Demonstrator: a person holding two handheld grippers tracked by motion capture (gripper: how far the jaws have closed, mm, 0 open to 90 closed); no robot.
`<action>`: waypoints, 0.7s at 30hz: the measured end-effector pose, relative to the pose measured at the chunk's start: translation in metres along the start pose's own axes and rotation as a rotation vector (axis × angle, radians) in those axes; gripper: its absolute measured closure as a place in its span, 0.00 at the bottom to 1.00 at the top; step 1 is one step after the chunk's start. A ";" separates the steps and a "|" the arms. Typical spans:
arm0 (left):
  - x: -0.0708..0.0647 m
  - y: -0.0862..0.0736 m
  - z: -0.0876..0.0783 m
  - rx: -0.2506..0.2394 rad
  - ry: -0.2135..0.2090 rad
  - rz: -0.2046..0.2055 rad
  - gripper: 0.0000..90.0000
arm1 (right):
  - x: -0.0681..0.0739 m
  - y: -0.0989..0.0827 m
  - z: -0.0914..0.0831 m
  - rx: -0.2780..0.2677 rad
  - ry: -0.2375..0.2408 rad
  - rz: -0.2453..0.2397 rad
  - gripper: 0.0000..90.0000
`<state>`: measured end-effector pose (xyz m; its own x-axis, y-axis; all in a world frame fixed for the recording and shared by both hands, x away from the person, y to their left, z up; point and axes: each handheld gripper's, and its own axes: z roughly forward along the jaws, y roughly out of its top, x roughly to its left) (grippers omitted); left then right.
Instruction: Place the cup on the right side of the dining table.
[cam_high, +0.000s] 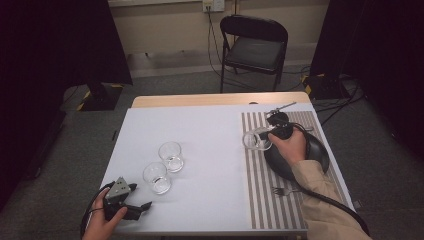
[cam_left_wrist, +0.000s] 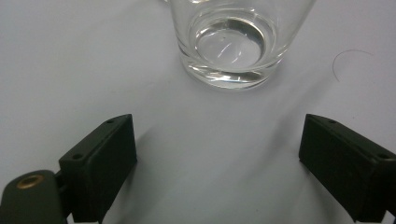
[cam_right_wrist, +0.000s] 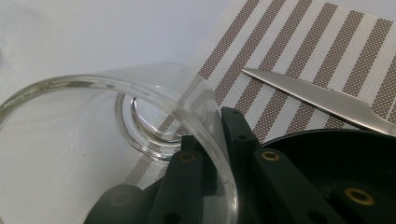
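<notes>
Left gripper (cam_high: 145, 205) idle at the near-left table edge, jaws wide apart with nothing between them, aimed at the nearer clear short glass tumbler (cam_left_wrist: 233, 42); a second clear tumbler (cam_high: 171, 156) stands just beyond it. Right gripper (cam_right_wrist: 219, 154) is clamped on the rim wall of a third clear tumbler (cam_right_wrist: 116, 121), one jaw inside, one outside, glass tipped on its side over the striped placemat's (cam_right_wrist: 299, 51) left edge, beside the black round plate (cam_high: 312, 150). Step looks like carrying it: keep the pinch firm, rotate upright before setting down, steer clear of the steel knife (cam_right_wrist: 327, 100).

Clear glass (cam_high: 256, 140) tipped sideways, rim clamped, over striped placemat (cam_high: 260, 195).
</notes>
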<state>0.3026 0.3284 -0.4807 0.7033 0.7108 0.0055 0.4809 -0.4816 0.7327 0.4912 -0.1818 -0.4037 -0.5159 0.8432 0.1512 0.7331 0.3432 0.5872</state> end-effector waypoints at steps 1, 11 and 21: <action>0.000 0.000 0.000 0.000 0.000 0.000 0.11 | 0.000 0.000 0.001 0.000 -0.001 0.005 0.95; 0.000 0.000 0.000 0.000 0.000 0.000 0.11 | -0.003 0.000 0.007 0.008 -0.015 0.002 0.95; 0.000 0.000 0.000 -0.001 0.001 -0.001 0.11 | -0.002 0.001 0.011 0.022 -0.029 -0.001 0.95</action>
<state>0.3025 0.3283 -0.4807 0.7024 0.7118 0.0050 0.4813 -0.4801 0.7334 0.4976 -0.1787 -0.4125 -0.5038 0.8544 0.1275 0.7424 0.3527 0.5697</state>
